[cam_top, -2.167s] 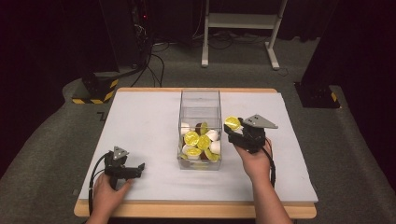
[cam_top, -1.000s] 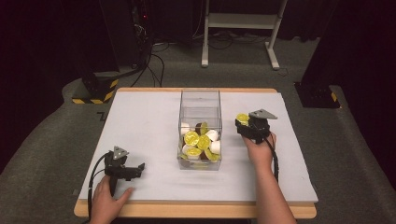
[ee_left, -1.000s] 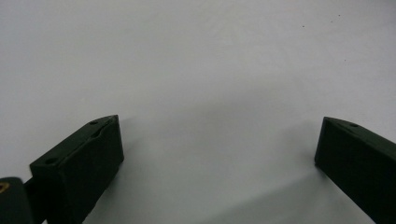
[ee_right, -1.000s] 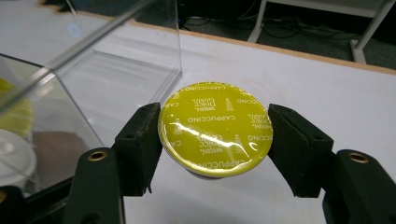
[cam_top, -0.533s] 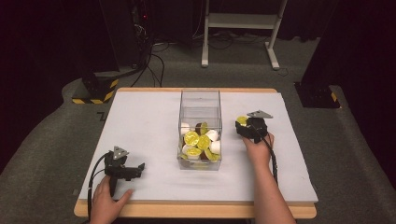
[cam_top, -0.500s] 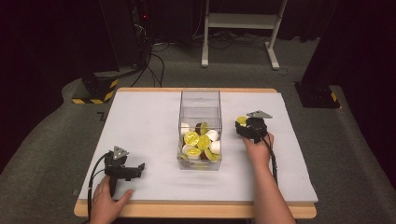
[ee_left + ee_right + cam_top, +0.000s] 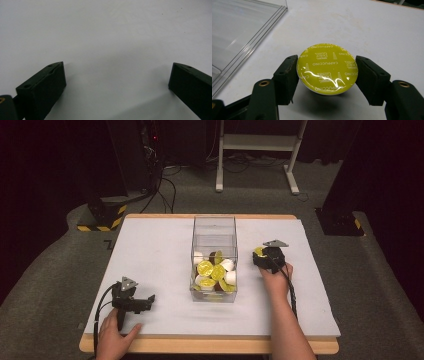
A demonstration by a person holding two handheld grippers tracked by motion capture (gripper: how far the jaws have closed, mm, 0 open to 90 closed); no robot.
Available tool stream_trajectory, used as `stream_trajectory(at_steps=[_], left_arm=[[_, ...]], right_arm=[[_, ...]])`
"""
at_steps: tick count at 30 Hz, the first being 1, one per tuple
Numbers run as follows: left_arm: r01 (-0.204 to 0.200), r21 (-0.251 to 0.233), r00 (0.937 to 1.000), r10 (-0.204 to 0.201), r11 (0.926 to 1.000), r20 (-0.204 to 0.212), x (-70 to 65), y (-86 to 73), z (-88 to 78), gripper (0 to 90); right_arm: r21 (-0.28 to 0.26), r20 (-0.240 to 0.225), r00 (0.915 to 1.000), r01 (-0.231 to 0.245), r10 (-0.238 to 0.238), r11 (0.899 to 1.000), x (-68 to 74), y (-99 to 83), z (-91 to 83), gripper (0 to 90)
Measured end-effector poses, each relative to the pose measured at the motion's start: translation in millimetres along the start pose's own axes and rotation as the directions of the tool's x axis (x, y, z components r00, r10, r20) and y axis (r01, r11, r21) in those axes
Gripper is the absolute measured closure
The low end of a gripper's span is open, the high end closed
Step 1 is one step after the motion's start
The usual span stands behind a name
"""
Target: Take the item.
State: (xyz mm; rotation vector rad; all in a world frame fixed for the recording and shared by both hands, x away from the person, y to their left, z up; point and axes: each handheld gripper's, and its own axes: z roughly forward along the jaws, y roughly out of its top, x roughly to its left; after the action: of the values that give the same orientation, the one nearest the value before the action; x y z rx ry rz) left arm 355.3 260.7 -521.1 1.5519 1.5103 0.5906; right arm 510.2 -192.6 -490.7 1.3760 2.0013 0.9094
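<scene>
The right tongs (image 7: 327, 75) pinch a round yellow capsule (image 7: 327, 68) with shiny "Cappuccino" lid, beside the clear box (image 7: 214, 257). The left tongs (image 7: 117, 82) stand spread over the white surface (image 7: 150, 255); the room behind is dark.

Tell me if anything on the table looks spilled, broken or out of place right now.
Nothing stands out. The clear box stands upright with its coffee capsules piled inside, none spilled onto the white table. One yellow capsule is outside, but the right tongs grip it squarely. The left tongs are open over bare table.
</scene>
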Motion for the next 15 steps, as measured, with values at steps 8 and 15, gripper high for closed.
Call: stream_trajectory(at_steps=[8,15], left_arm=[[0.007,-0.003,1.0,-0.007,1.0,0.0,-0.5,-0.1,0.2,1.2],[0.003,-0.001,1.0,-0.003,1.0,0.0,-0.2,0.0,0.1,1.3]], right_arm=[[-0.006,-0.005,0.9999,-0.014,0.014,1.0,-1.1,-1.1,0.4,37.4],[-0.005,-0.009,0.9996,-0.025,0.025,1.0,-1.8,-1.1,0.5,36.7]])
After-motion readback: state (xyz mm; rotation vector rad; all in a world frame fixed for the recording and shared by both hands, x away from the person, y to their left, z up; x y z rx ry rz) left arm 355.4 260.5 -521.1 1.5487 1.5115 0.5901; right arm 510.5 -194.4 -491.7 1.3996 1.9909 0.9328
